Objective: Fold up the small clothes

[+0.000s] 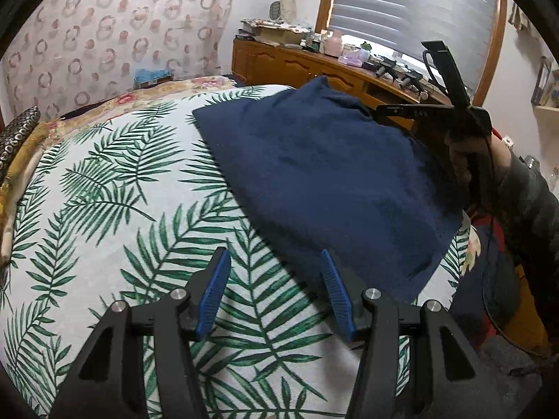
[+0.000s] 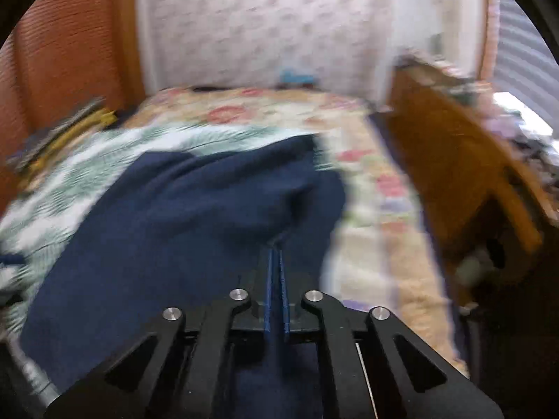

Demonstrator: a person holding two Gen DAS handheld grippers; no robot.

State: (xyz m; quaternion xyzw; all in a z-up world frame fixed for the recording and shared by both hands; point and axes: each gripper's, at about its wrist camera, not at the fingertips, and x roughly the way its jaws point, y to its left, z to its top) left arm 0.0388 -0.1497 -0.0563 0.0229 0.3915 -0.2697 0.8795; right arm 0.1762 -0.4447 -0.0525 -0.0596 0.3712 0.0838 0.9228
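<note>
A navy blue cloth (image 1: 332, 174) lies on the palm-leaf bedsheet (image 1: 115, 181), its far right part raised off the bed. My left gripper (image 1: 274, 253) hovers open over the sheet at the cloth's near edge. Its right blue pad (image 1: 335, 289) is beside that edge, and only sheet shows between the pads. In the left wrist view my right gripper (image 1: 380, 110), held by a hand in a dark sleeve (image 1: 524, 195), reaches the cloth's raised far edge. The blurred right wrist view shows the right gripper (image 2: 276, 249) shut, with folds of the navy cloth (image 2: 174, 223) drawn into its tips.
A floral bedspread (image 1: 146, 96) lies under the leaf sheet. A wooden dresser (image 1: 286, 64) with cluttered items stands beyond the bed, below a window blind (image 1: 412, 10). A patterned curtain (image 1: 104, 35) hangs behind. A dark patterned cushion (image 1: 17, 132) sits at the left edge.
</note>
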